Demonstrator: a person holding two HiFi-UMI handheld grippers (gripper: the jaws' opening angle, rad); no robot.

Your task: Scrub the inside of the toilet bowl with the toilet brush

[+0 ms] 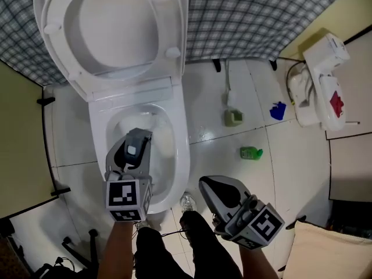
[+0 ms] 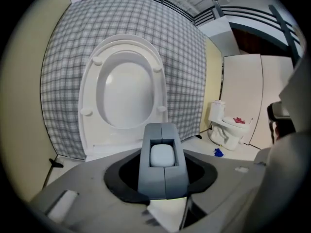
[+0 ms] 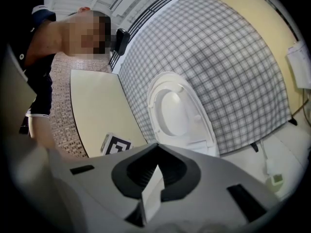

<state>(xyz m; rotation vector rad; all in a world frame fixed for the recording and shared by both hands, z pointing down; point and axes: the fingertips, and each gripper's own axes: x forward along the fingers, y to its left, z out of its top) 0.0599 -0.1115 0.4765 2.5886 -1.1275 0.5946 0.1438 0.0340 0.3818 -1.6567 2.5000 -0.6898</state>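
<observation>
The white toilet (image 1: 180, 156) has its lid and seat (image 1: 116, 34) raised against the checked wall. My left gripper (image 1: 129, 160) hangs over the bowl (image 1: 165, 138), shut on the grey handle of the toilet brush (image 1: 137, 144). In the left gripper view that handle (image 2: 163, 161) stands between the jaws, a pale oval inset in its end, with the raised seat (image 2: 124, 91) beyond. The brush head is hidden below the gripper. My right gripper (image 1: 207, 186) is lower right, over the floor beside the toilet, jaws together with nothing in them (image 3: 148, 193).
On the tiled floor to the right lie a green holder (image 1: 233, 118), a green bottle (image 1: 251, 153) and a blue object (image 1: 278, 110). A second white toilet (image 1: 319, 83) stands at the far right. The person's legs and shoes (image 1: 187, 205) are just in front of the toilet.
</observation>
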